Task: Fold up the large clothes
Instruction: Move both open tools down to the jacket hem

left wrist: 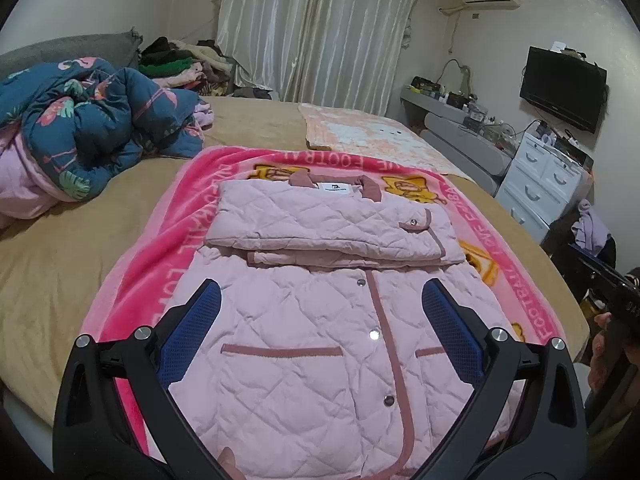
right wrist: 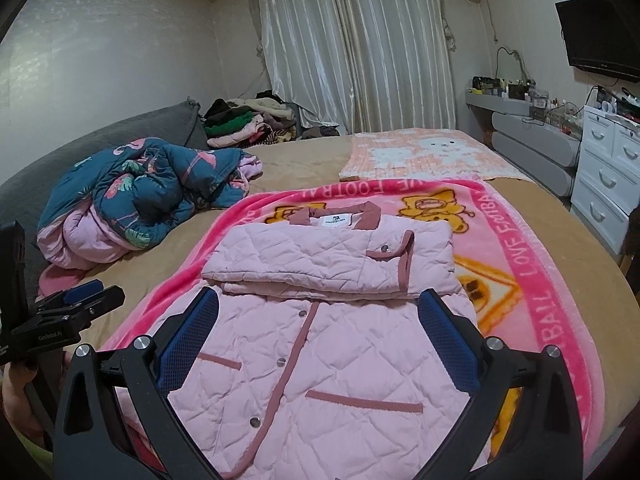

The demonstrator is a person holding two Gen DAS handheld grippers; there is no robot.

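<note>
A pink quilted coat [left wrist: 320,340], with its top part folded down over itself, is laid flat on a bright pink blanket [left wrist: 160,248] on the bed [left wrist: 60,264], and the left gripper [left wrist: 320,312] and right gripper [right wrist: 320,316] are held wide apart above it, with nothing gripped.

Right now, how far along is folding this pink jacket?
Partly done. The pink quilted jacket lies flat on the pink blanket with its sleeves already folded across the chest below the collar. Nothing is in hand: the left tool and right tool are both open above the lower half. What looks left is folding the hem up toward the collar.
</note>
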